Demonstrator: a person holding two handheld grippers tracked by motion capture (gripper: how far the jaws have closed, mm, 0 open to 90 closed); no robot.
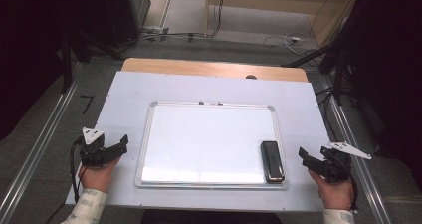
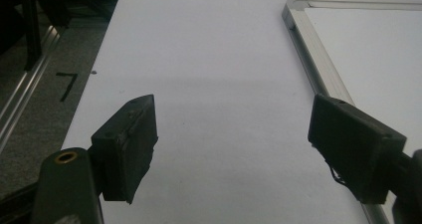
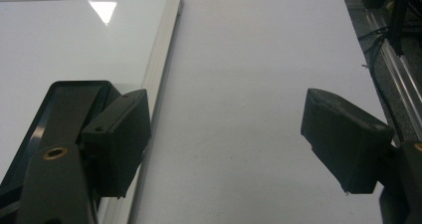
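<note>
Now | left gripper [image 2: 231, 149] wide | right gripper [image 3: 226, 144] wide | eraser [image 3: 64, 114] partly hidden behind its jaw | whiteboard [image 1: 209, 104] cropped

Both grippers are matte black. The left gripper [image 1: 121, 143] carries a grey three-cornered plate at its 11 o'clock, the right gripper [image 1: 302, 156] one at its 2 o'clock. Black cables trail from each. A brass-ringed hole marks a jaw arm in each gripper view. The sleeves seem pale, possibly checked.
</note>
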